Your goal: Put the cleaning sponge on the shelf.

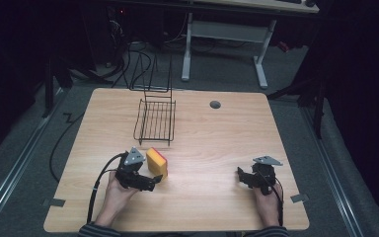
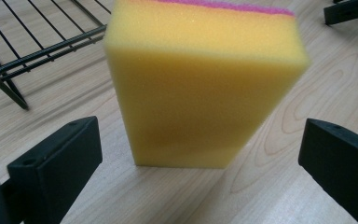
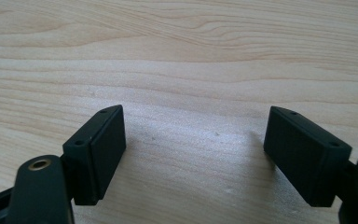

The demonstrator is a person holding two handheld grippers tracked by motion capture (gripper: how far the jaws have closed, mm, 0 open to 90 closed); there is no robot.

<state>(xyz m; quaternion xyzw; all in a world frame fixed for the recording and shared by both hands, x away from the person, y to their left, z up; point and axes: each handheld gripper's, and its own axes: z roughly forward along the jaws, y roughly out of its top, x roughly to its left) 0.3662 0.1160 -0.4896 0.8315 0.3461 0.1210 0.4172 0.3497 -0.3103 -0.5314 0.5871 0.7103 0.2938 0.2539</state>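
On the worktop (image 1: 202,148), a black wire rack (image 1: 155,121) sits toward the far side. Nearer, a yellow sponge (image 2: 200,88) stands on edge between the left tongs' (image 2: 200,158) wide-open, untouching jaws. Well apart, the right tongs (image 3: 193,154) gape empty.

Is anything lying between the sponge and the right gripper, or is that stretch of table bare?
Bare. In the high view only wood tabletop lies between the yellow sponge, standing on edge by the left gripper, and the right gripper.
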